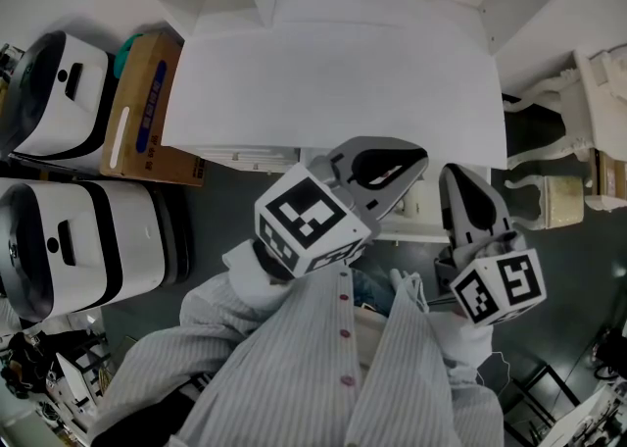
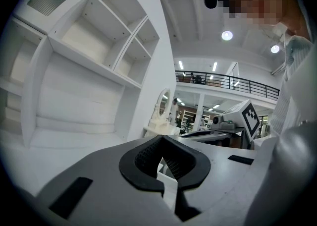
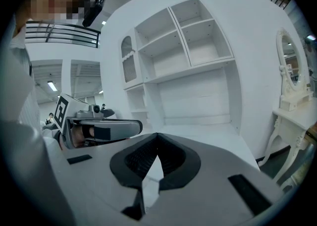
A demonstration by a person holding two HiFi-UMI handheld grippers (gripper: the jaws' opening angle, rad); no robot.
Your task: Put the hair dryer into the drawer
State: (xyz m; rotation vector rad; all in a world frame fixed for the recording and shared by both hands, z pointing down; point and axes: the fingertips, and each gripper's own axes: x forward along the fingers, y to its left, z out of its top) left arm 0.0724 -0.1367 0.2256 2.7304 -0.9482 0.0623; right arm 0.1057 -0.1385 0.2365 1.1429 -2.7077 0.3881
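No hair dryer shows in any view. A white desk [image 1: 333, 73] with a shelf unit behind it stands in front of me, and its drawer fronts [image 1: 245, 155] show under the near edge. My left gripper [image 1: 413, 157] is held close to my body at the desk's front edge, shut with nothing between its fingers. Just to its right, my right gripper [image 1: 457, 174] is also shut and empty. In the left gripper view the left gripper [image 2: 161, 140] has its black pads meeting at the tips. In the right gripper view the right gripper [image 3: 157, 137] looks the same.
A cardboard box [image 1: 147, 107] and two white-and-black machines [image 1: 59, 92] [image 1: 78, 249] stand left of the desk. A white vanity table [image 1: 602, 92] with a mirror [image 3: 290, 66] is on the right. Open white shelves [image 3: 183, 36] rise above the desk top.
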